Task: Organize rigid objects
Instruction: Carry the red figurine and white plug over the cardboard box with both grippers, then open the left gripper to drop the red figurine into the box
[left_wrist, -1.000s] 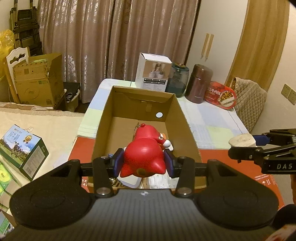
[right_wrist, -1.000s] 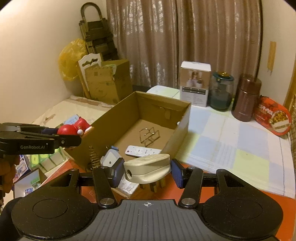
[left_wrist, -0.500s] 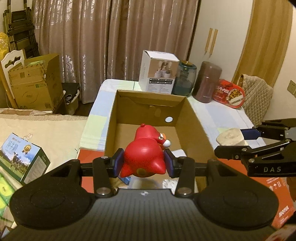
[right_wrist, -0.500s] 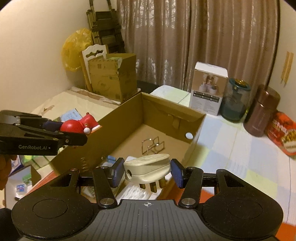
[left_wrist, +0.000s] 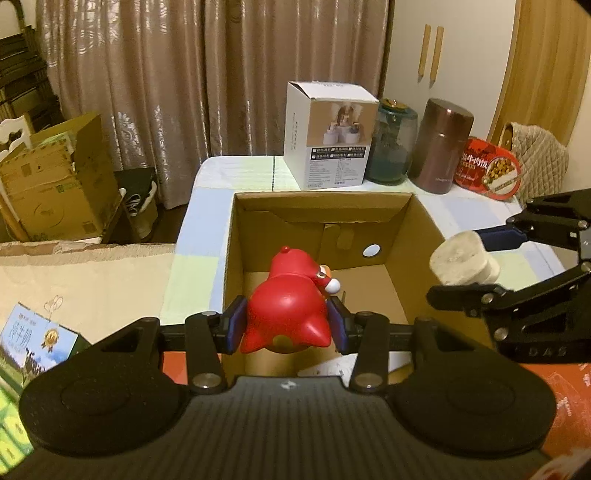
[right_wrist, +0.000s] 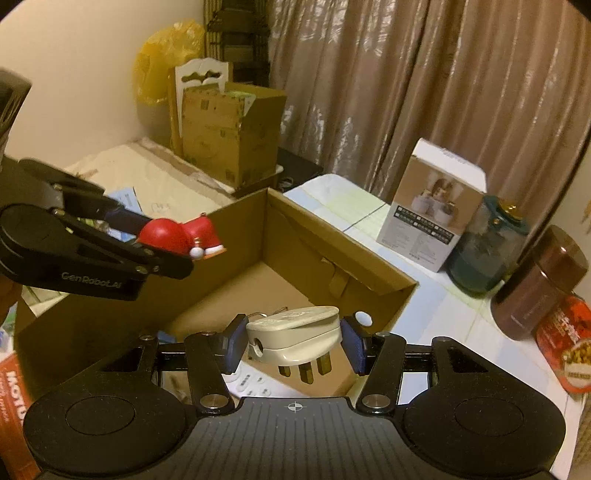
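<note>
My left gripper (left_wrist: 286, 325) is shut on a red toy figure (left_wrist: 290, 306) and holds it above the near end of the open cardboard box (left_wrist: 321, 210). It also shows in the right wrist view (right_wrist: 177, 236) at the left. My right gripper (right_wrist: 293, 343) is shut on a cream three-pin plug (right_wrist: 295, 334) over the box's near right part. The plug also shows in the left wrist view (left_wrist: 461, 258) at the right. A white remote (right_wrist: 251, 384) and a wire item lie in the box (right_wrist: 332, 258).
A white carton (left_wrist: 330, 136), a teal jar (left_wrist: 393, 144), a brown canister (left_wrist: 441, 146) and a red tin (left_wrist: 487, 170) stand behind the box on the table. A brown carton (left_wrist: 55, 181) stands at the left. A milk carton (left_wrist: 33, 339) lies low left.
Both grippers have moved forward and up over the box with their objects still held. The right gripper has come closer to the left one.
</note>
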